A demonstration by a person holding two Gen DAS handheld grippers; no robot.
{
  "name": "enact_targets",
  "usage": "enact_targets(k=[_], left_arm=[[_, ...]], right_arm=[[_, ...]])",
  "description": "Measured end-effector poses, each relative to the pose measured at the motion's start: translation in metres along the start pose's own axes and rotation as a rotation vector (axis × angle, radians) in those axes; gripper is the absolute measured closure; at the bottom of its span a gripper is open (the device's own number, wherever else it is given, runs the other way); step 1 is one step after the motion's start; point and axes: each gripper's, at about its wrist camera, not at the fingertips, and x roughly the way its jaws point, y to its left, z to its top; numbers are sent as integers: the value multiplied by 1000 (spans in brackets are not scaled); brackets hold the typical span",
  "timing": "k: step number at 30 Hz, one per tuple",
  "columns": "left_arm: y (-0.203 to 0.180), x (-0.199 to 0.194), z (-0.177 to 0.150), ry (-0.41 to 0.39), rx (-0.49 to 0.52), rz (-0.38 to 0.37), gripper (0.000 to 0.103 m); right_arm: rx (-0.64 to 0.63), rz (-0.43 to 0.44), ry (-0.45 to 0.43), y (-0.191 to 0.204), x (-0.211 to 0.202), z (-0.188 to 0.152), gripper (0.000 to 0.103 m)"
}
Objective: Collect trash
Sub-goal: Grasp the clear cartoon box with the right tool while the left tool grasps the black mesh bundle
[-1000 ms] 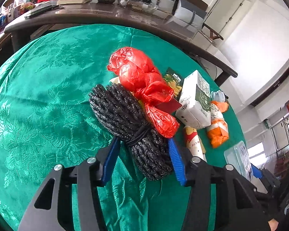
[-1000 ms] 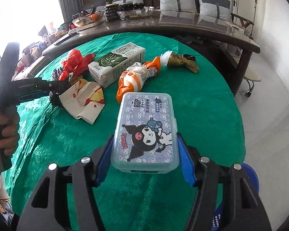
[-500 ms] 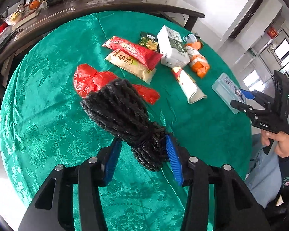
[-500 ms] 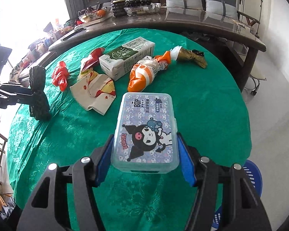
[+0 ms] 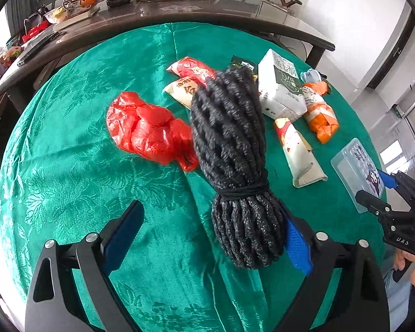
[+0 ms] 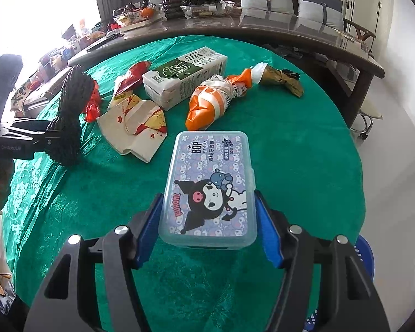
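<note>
A: Two hand-held grippers, both busy? Left hand-held gripper (image 5: 207,238) first

B: Jaws spread wide, black rope bundle (image 5: 232,149) leaning on the right finger only, so likely being let go, can't tell if its lower end touches the desk (image 5: 69,152)

A: Right hand-held gripper (image 6: 204,238)?

B: Clamped on the clear cartoon box (image 6: 210,188), held level above the green cloth, probably to carry it off

A: Remaining trash?

B: Red bag (image 5: 149,130), milk carton (image 6: 185,77), orange wrapper (image 6: 210,102), paper wrapper (image 6: 135,121), all mid-desk, close together, untouched
</note>
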Motion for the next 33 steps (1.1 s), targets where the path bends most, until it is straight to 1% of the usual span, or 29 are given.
enact_targets(k=[2, 3, 4, 6, 8, 9, 11, 12, 13, 15, 16, 17, 18, 21, 24, 27, 29, 31, 33], left_arm=[[-1, -2, 0, 3, 0, -60, 65], [0, -3, 0, 6, -9, -87, 66], [0, -6, 2, 3, -6, -95, 68], [-3, -12, 3, 18, 30, -97, 71], [-8, -23, -1, 41, 79, -69, 71], [-11, -28, -4, 53, 111, -52, 70], [-19, -35, -11, 91, 186, 1, 66], [-21, -37, -15, 97, 209, 23, 65], [-24, -37, -21, 105, 234, 44, 62], [-30, -35, -30, 104, 272, 55, 47], [-33, -33, -34, 91, 290, 65, 29], [-35, -32, -37, 69, 304, 78, 19], [-37, -32, -38, 54, 312, 83, 18], [-38, -32, -43, 30, 313, 61, 18], [-35, -38, -45, -3, 308, 55, 17], [-33, -42, -41, -20, 278, 23, 16], [-36, -39, -34, -13, 267, 18, 16], [-41, -34, -27, -13, 257, 38, 16], [-46, -30, -22, -2, 245, 25, 16]], right_arm=[[0, 1, -1, -1, -2, 1, 41], [2, 4, -1, -2, -3, 1, 42], [5, 7, -1, -3, -4, 1, 42], [19, 15, 0, -6, -7, 1, 42], [30, 21, -3, -8, -10, 0, 42], [26, 19, -3, -9, -11, -1, 42], [6, 16, 19, -7, -9, -2, 42], [-2, 13, 27, -6, -8, -3, 42], [-10, 8, 31, -4, -8, -3, 42], [-18, 11, 36, -3, -9, -4, 42], [-13, 15, 36, -3, -10, -4, 42], [-6, 21, 36, -4, -11, -4, 41], [1, 27, 36, -5, -13, -5, 39], [15, 31, 42, -8, -15, -5, 31], [32, 54, 65, -10, -17, -2, 28], [10, 38, 97, -4, -16, 7, 22], [-28, 17, 142, 2, -11, 14, 21], [-43, 2, 181, 8, -3, 22, 21], [-50, -9, 211, 12, 5, 28, 21]])
